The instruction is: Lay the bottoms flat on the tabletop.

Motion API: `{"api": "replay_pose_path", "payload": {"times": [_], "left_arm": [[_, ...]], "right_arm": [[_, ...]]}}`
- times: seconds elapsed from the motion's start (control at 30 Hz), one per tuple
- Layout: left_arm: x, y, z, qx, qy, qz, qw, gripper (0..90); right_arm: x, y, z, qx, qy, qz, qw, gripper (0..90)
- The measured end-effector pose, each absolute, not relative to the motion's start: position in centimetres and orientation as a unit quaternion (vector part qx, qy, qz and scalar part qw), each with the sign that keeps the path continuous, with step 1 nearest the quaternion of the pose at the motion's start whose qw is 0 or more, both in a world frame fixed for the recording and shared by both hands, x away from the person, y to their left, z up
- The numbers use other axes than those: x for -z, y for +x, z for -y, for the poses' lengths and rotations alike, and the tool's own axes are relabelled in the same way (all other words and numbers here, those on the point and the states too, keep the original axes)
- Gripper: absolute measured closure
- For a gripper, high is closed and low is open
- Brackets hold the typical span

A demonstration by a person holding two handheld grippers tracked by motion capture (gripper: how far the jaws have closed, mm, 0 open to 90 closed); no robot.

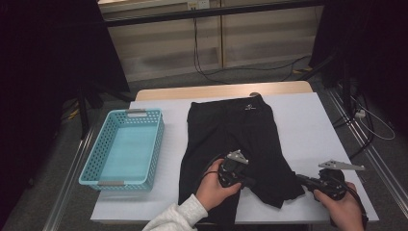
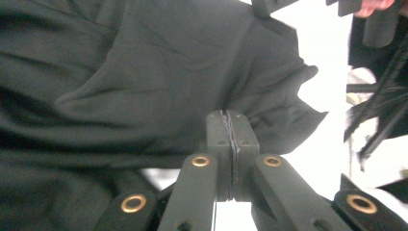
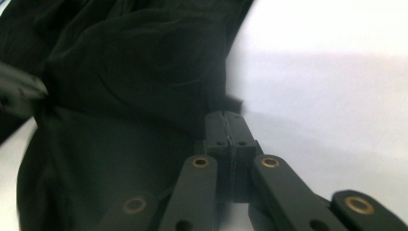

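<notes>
On the white table (image 1: 308,125), both grippers' jaws pinch the black shorts' (image 1: 240,139) lower edge.

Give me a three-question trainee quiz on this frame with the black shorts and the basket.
1. True or false: the blue basket has a garment in it.
2. Which part of the black shorts is the right gripper at: A waistband, B leg hem, C logo?
3. What state are the left gripper jaws in?

Key:
1. False; its floor is bare.
2. B.
3. Shut, at the cloth's edge between the legs; an actual pinch is not clear.
</notes>
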State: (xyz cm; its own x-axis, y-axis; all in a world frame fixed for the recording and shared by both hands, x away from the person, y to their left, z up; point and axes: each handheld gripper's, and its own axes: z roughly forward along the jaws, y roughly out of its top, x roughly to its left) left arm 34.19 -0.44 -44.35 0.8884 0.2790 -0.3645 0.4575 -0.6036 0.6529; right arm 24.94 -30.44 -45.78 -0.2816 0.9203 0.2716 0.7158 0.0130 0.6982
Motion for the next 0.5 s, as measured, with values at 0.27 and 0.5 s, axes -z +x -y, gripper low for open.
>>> {"api": "replay_pose_path", "payload": {"times": [0.27,0.5], "left_arm": [[44.0,34.2,-1.2,0.119,0.885,-0.209,0.398,89.4],[44.6,34.3,-0.8,0.116,0.888,-0.207,0.395,89.0]], "right_arm": [[45.1,22.7,29.2,-0.372,0.562,-0.731,0.11,90.0],[44.6,24.2,28.7,-0.391,0.563,-0.712,0.15,71.5]]}}
